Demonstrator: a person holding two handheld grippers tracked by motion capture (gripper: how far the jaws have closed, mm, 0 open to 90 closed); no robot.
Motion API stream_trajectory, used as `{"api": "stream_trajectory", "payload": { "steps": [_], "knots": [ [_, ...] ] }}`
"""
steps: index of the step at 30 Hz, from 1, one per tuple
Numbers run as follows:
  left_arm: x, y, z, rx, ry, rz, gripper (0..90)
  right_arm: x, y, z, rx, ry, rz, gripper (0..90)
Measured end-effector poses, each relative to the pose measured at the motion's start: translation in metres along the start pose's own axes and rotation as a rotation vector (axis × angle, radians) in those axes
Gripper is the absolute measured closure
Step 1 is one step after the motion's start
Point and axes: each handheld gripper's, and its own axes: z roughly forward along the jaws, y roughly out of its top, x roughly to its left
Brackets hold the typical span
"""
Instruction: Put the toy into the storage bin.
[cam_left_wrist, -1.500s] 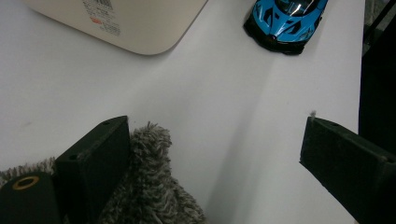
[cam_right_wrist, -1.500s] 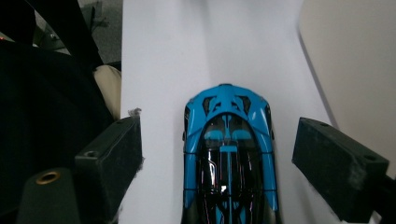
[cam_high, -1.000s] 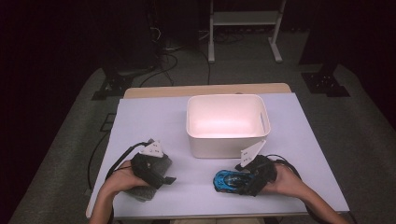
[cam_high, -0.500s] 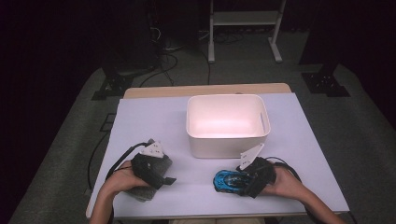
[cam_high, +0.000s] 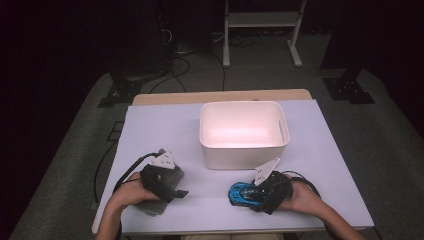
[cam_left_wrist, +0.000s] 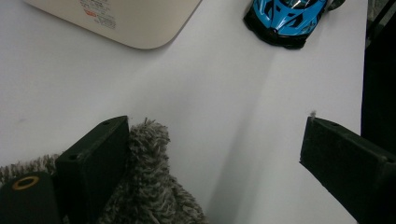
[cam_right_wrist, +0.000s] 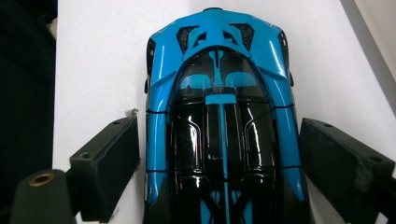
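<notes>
A blue and black toy car (cam_high: 241, 194) sits on the white table near the front edge, right of centre. My right gripper (cam_high: 252, 196) reaches over its rear half. In the right gripper view the car (cam_right_wrist: 217, 93) lies lengthwise between the two black jaws, nose pointing away, and my right gripper (cam_right_wrist: 219, 128) is open with a thin gap on each side. My left gripper (cam_high: 176, 192) rests at the front left on a grey fuzzy cloth (cam_high: 150, 204). It is open (cam_left_wrist: 215, 125), with the cloth (cam_left_wrist: 149, 186) bunched against its left jaw.
A white rectangular bin (cam_high: 243, 150) stands empty in the middle of the table, just beyond both grippers; its corner (cam_left_wrist: 135, 23) shows in the left gripper view. The table's front edge (cam_high: 220, 229) is close to both hands. Cables trail from each gripper.
</notes>
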Motion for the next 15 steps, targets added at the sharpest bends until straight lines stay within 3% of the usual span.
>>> {"api": "stream_trajectory", "payload": {
  "steps": [8,15],
  "knots": [
    [-0.0003,-0.0001,0.0005,0.000,0.000,-0.001,8.4,0.0049,-0.0004,0.0023,0.009,-0.050,-0.043,12.9],
    [0.0001,-0.0003,0.0002,0.000,0.000,-0.004,8.4,0.0057,-0.0025,0.0025,-0.005,-0.054,-0.039,12.7]
  ]
}}
